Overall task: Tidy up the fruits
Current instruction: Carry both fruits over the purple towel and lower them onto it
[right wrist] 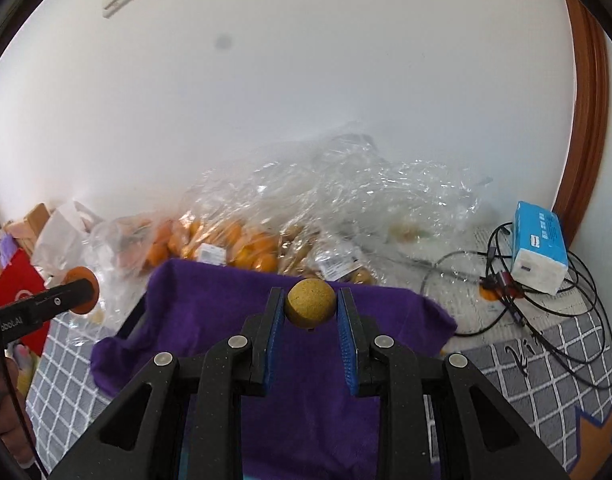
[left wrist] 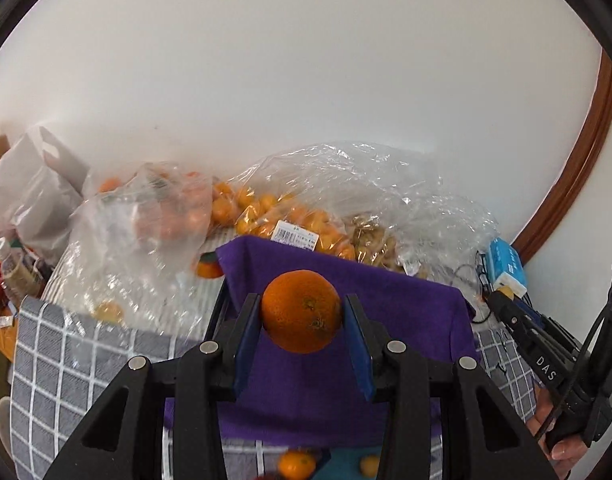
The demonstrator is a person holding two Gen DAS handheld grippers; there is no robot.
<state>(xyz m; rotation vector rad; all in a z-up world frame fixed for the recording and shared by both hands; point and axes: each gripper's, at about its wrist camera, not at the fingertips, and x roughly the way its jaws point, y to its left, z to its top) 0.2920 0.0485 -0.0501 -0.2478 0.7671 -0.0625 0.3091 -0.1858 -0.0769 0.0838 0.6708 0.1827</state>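
Step in hand, as judged: transport. Two fruits are carried at once over the purple cloth (left wrist: pixel 386 320), which drapes a dark-framed container; neither is set down yet.

Left tool (left wrist: pixel 301 314): narrowed onto a large orange (left wrist: pixel 301 311), pinched at its sides between the blue pads and held clear of the cloth. Grip looks centred, nothing slipping.

Right tool (right wrist: pixel 310 307): closed down tight on a small yellow fruit (right wrist: pixel 310 302), round, rough-skinned, kind not identifiable. It is held at the very fingertips, above the cloth's far edge.

Both tools are seen side by side over the same cloth; each shows at the edge of the other's view.

Behind the cloth, clear plastic bags (left wrist: pixel 346 200) with more small orange fruit are piled against the wall. Two more small fruits (left wrist: pixel 295 464) lie below, on a teal patch near the checked grey covering (left wrist: pixel 65 360) of the surface.

Next move, judged: each fruit is to be lowered onto its own spot and released low, since round fruit is expected to roll. Whether the cloth hides a hollow cannot be told. Cables (right wrist: pixel 546 300) on the right are best kept clear of.
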